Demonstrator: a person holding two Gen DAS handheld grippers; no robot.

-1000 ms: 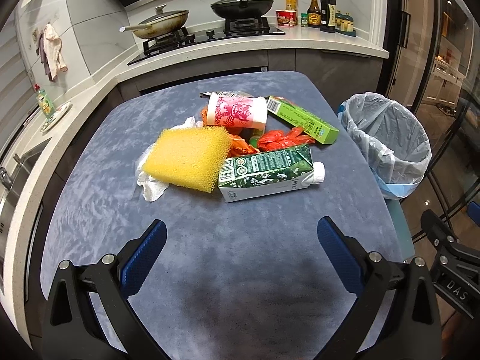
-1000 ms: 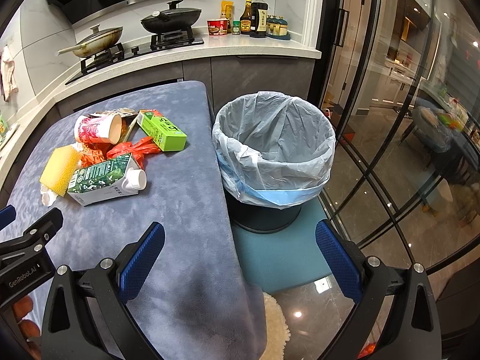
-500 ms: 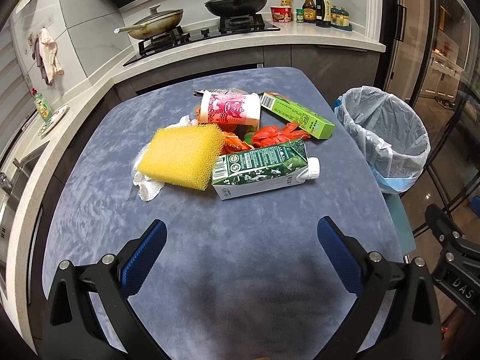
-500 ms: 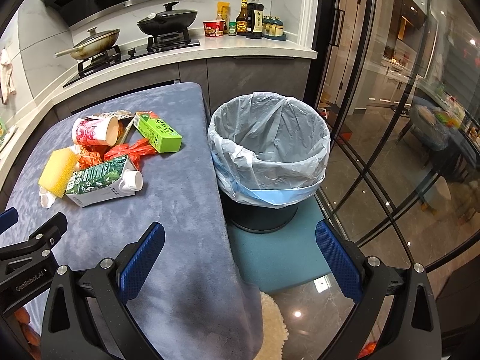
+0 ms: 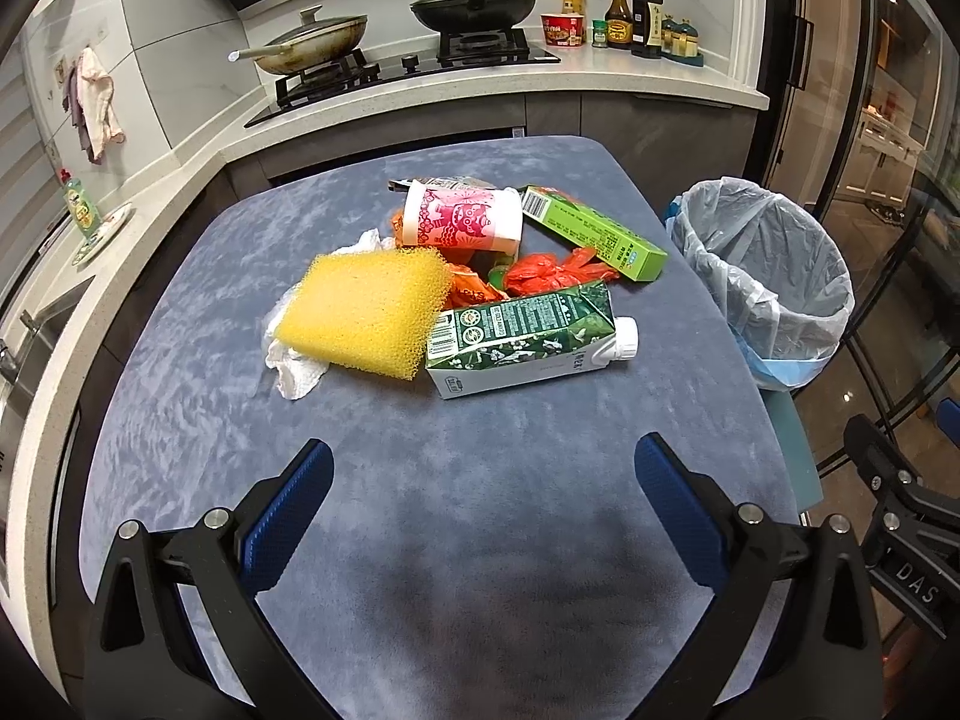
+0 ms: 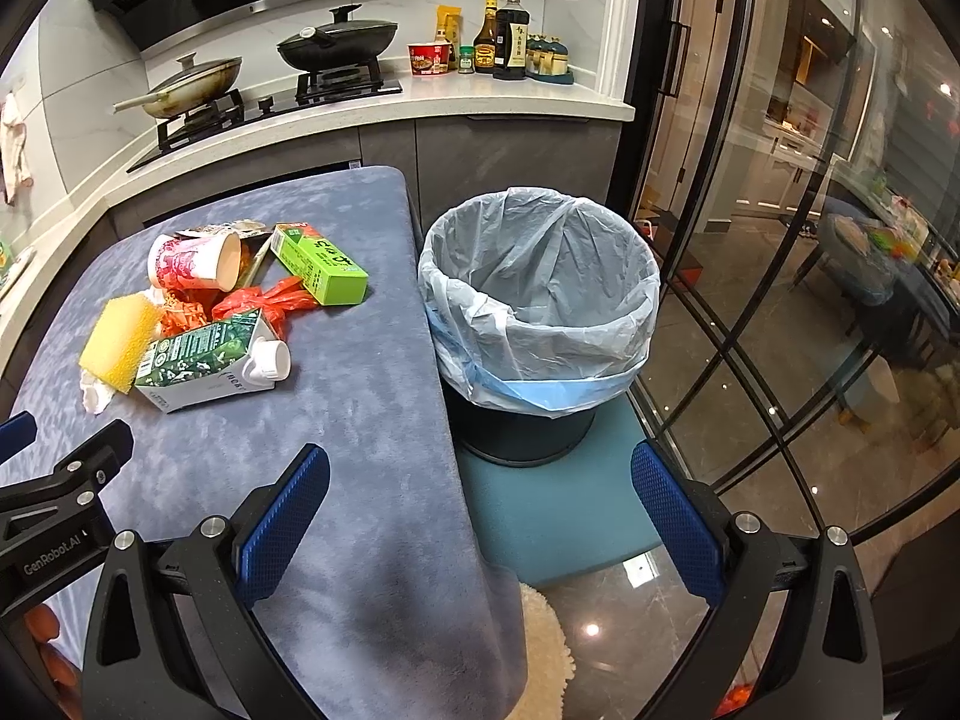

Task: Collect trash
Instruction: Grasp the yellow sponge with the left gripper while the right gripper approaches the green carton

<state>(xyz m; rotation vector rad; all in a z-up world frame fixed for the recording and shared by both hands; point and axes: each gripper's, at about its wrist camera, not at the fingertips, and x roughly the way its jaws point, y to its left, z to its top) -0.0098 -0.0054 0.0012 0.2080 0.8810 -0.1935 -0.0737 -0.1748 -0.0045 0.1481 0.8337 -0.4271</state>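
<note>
A trash pile lies mid-table: a yellow sponge [image 5: 366, 315], a green-white carton [image 5: 528, 339] with a white cap, a pink paper cup [image 5: 462, 219] on its side, a green box [image 5: 594, 231], red plastic wrap [image 5: 555, 270] and white tissue [image 5: 294, 369]. The same pile shows in the right wrist view, with the carton [image 6: 204, 360] nearest. A bin with a pale blue liner [image 6: 540, 300] stands right of the table. My left gripper [image 5: 483, 495] is open and empty, short of the pile. My right gripper [image 6: 480, 498] is open and empty over the table's right edge.
The blue-grey table [image 5: 480, 540] ends at a right edge next to the bin [image 5: 762, 276], which sits on a teal stool [image 6: 558, 510]. A counter with a stove, pans [image 5: 474, 0] and bottles runs behind. Glass doors [image 6: 810, 240] stand at the right.
Both grippers have drawn back and risen a little, so the pile and bin look slightly farther. Nothing was grasped or moved.
</note>
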